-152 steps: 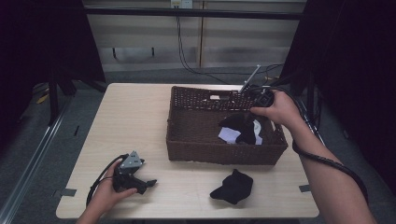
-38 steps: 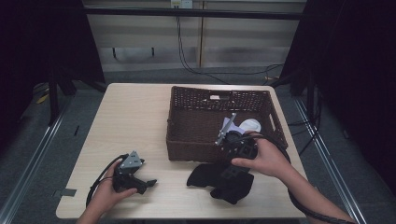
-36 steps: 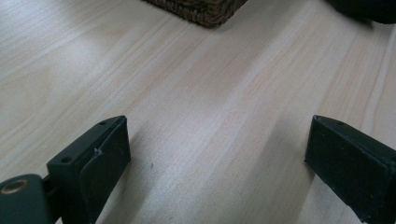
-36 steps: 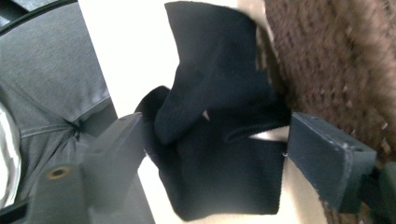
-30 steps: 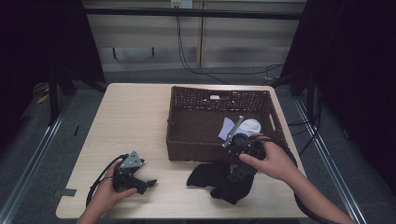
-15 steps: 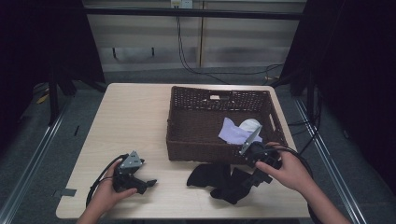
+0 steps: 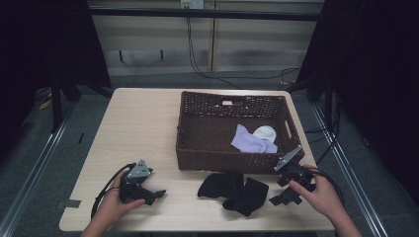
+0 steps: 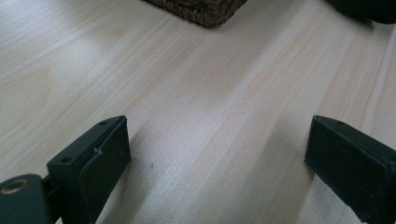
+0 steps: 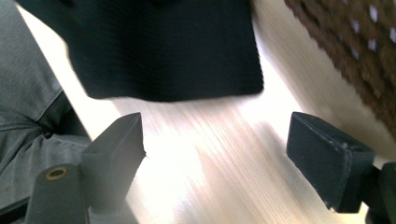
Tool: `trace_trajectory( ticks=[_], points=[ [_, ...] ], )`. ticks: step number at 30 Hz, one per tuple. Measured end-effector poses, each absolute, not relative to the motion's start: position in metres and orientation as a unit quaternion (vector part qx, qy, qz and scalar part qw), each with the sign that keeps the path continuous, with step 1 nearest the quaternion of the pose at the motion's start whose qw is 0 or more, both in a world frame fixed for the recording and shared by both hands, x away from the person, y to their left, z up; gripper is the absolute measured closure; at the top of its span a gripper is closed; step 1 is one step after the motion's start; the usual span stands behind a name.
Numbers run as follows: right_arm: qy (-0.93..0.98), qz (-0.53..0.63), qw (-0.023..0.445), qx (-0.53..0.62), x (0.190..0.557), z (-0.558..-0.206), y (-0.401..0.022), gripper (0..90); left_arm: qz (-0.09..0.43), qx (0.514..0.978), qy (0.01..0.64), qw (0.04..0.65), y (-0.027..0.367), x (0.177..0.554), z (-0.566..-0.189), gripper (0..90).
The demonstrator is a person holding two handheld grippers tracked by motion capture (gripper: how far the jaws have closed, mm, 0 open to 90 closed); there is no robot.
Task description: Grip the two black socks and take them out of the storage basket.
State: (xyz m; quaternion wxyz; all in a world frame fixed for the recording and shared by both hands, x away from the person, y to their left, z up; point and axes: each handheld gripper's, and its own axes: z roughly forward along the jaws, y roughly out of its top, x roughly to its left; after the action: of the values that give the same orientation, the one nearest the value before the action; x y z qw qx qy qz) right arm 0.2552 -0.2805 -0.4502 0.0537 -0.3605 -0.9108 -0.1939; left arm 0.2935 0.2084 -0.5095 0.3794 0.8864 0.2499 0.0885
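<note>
Two black socks (image 7: 234,189) lie side by side on the table in front of the brown wicker basket (image 7: 197,143); one fills the top of the right gripper view (image 9: 163,46). Inside the basket sit a lavender cloth (image 7: 252,140) and a white sock (image 7: 266,132). My right gripper (image 7: 281,198) rests low on the table just right of the black socks, open, nothing between its jaws (image 9: 215,154). My left gripper (image 7: 154,194) lies on the table at the front left, open and empty (image 8: 215,154).
The basket's corner (image 8: 205,9) shows far ahead in the left gripper view, its woven wall (image 9: 355,51) at the right of the right gripper view. Bare light wood (image 7: 133,128) spreads left of the basket. The table's front edge runs close to both hands.
My right gripper carried a second black sock out of the basket, set it beside the first, let go and drew back right toward the front edge. The left gripper stayed still.
</note>
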Motion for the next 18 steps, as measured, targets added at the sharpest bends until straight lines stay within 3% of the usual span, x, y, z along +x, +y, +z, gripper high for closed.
trace_trajectory(
  ticks=[18],
  points=[
    [-0.884, -0.285, -0.014, -0.370, 0.241, -0.486, -0.302, 14.8, 0.088, 0.886, 0.250, 0.379, 0.208, 0.294, -0.509, 6.1]
  ],
)
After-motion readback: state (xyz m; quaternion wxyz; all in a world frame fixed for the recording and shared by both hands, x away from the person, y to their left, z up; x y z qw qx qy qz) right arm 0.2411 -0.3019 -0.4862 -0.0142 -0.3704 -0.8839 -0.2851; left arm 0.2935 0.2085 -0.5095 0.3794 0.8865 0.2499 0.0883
